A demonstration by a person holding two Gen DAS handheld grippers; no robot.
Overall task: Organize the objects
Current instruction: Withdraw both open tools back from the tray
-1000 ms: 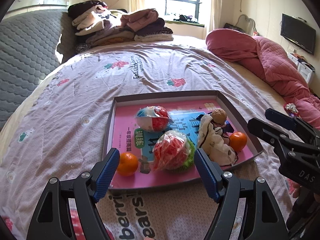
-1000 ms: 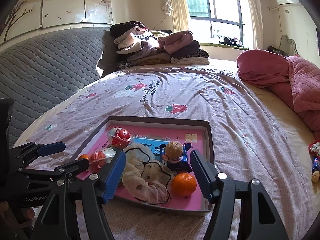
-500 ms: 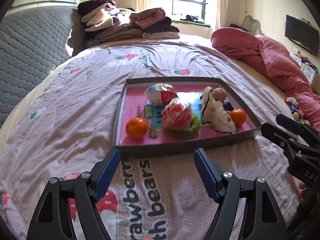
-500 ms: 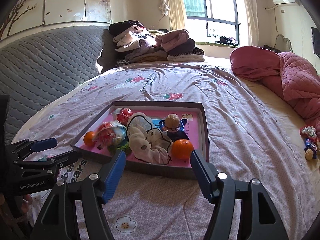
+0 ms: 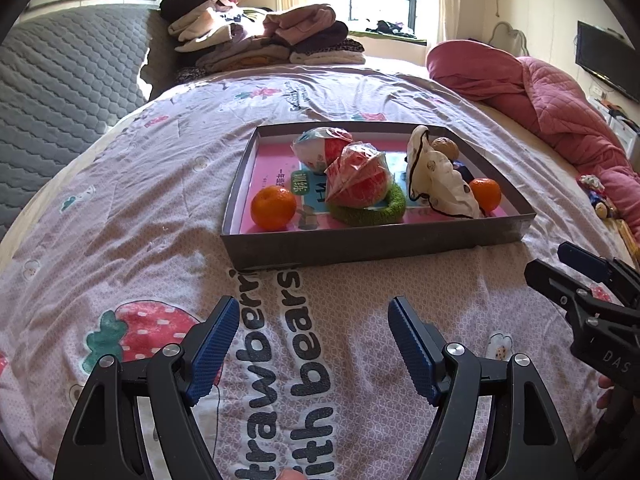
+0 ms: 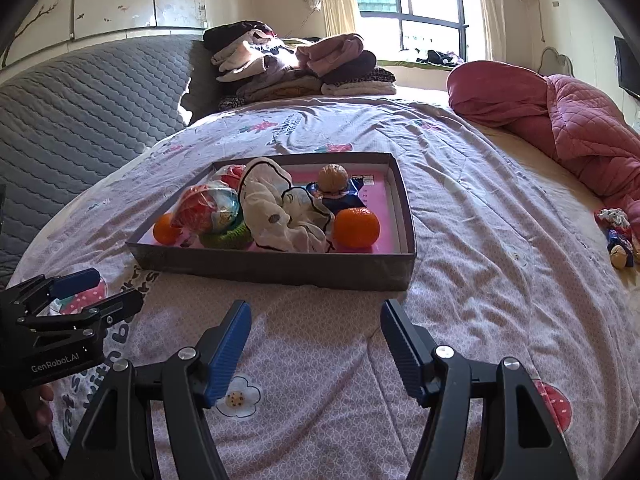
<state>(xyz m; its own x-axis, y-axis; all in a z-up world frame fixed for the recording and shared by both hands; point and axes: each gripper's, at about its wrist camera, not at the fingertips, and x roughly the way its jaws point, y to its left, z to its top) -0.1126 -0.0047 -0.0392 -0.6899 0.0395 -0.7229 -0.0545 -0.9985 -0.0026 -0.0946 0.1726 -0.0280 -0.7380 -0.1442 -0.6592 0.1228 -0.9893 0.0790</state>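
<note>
Both jaws apart and empty, left gripper [image 5: 312, 344] and right gripper [image 6: 316, 344] short of the shallow grey cardboard tray [image 5: 372, 240] holding oranges, wrapped balls, cloth; approach low, pick one item at a time.

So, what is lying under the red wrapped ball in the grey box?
The red wrapped ball sits on a green knitted ring, which lies on a pink printed sheet lining the grey box. The ball covers the ring's middle, so anything inside it cannot be seen.
</note>
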